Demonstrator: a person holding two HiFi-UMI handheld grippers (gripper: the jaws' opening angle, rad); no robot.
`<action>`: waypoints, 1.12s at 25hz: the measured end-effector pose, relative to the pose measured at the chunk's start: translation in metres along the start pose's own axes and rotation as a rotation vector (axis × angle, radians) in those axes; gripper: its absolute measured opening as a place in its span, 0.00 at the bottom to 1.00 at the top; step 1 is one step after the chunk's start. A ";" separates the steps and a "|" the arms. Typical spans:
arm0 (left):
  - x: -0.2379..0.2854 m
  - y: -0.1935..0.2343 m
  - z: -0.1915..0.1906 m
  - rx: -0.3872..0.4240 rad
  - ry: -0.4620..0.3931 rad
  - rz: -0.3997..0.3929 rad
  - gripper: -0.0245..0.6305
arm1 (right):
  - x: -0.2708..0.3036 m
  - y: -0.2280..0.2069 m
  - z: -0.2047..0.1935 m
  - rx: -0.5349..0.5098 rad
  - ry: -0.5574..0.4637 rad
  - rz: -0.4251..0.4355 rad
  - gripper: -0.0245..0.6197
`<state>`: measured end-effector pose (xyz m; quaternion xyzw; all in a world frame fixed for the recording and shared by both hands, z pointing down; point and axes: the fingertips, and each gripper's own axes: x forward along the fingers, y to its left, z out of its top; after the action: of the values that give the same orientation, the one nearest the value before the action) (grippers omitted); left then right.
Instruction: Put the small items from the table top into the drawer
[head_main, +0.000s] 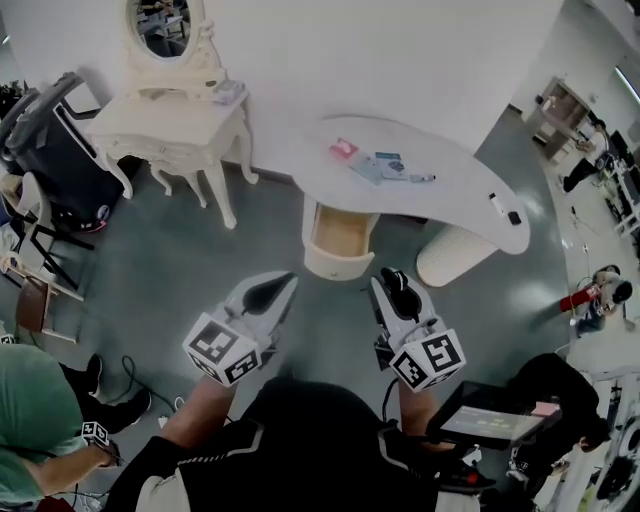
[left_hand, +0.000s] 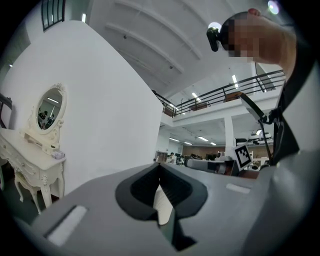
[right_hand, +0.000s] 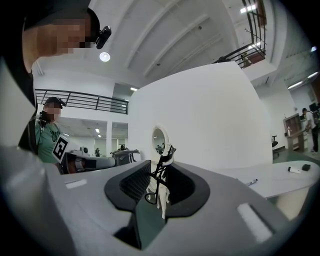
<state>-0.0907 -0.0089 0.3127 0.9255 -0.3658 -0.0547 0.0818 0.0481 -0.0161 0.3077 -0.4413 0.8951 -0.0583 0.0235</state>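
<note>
A white curved table (head_main: 455, 165) carries a pink item (head_main: 343, 150), blue-grey cards (head_main: 383, 166), a pen (head_main: 421, 178), a small white item (head_main: 497, 203) and a small black item (head_main: 514, 217). Below its left end a rounded drawer (head_main: 340, 232) stands open. My right gripper (head_main: 395, 283) (right_hand: 162, 162) is short of the table, shut on a black eyelash curler (right_hand: 161, 172) with loop handles. My left gripper (head_main: 288, 283) (left_hand: 160, 167) is level beside it, its tips together and nothing between them. In the right gripper view, the table (right_hand: 280, 181) and pen (right_hand: 251, 182) lie to the right.
A cream vanity (head_main: 170, 125) (left_hand: 30, 150) with an oval mirror stands at the left wall. A dark bag (head_main: 50, 150) and a chair sit farther left. The table's round pedestal (head_main: 455, 255) is right of the drawer. Another person (head_main: 30, 420) stands at my lower left.
</note>
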 end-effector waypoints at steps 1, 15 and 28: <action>0.001 0.006 0.000 0.000 0.001 -0.002 0.04 | 0.004 0.000 0.000 0.001 0.004 -0.010 0.18; 0.032 0.060 0.005 0.012 -0.027 -0.032 0.04 | 0.053 -0.031 0.000 0.012 -0.001 -0.068 0.18; 0.122 0.103 0.020 0.048 -0.039 0.054 0.04 | 0.115 -0.116 0.017 -0.003 -0.017 0.025 0.18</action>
<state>-0.0744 -0.1690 0.3078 0.9157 -0.3934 -0.0615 0.0541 0.0712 -0.1783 0.3061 -0.4308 0.9004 -0.0530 0.0313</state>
